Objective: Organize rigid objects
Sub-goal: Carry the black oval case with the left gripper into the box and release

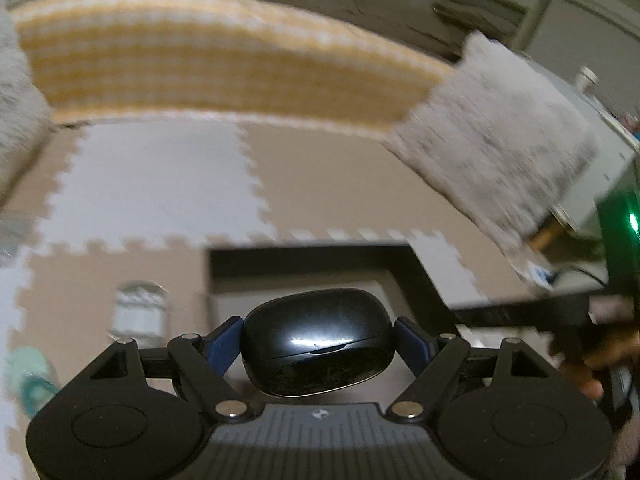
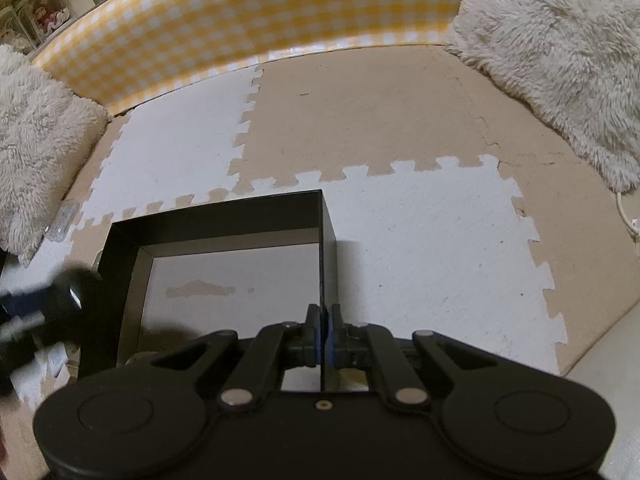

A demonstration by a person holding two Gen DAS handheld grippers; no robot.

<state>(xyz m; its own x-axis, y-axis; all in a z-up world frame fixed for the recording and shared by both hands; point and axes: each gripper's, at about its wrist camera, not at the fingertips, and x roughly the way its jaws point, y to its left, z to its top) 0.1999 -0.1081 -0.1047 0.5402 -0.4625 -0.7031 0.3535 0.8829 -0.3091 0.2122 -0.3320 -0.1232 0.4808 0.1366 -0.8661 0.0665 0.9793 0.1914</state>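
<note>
Over open foam mat [image 2: 420,240], left tool [image 1: 319,344] gripping black case [image 1: 318,350], right tool [image 2: 323,332] clamped on box wall [image 2: 327,232].

I can read no words, brand names or numbers anywhere. The small pale emblem [image 1: 319,413] on the ribbed body of my left-hand tool is too tiny and blurred to make out. The glossy black case [image 1: 318,348] I hold carries only glare, no print. The white tag [image 1: 538,273] at the edge of the fluffy cushion [image 1: 492,136] is smeared past reading.
</note>
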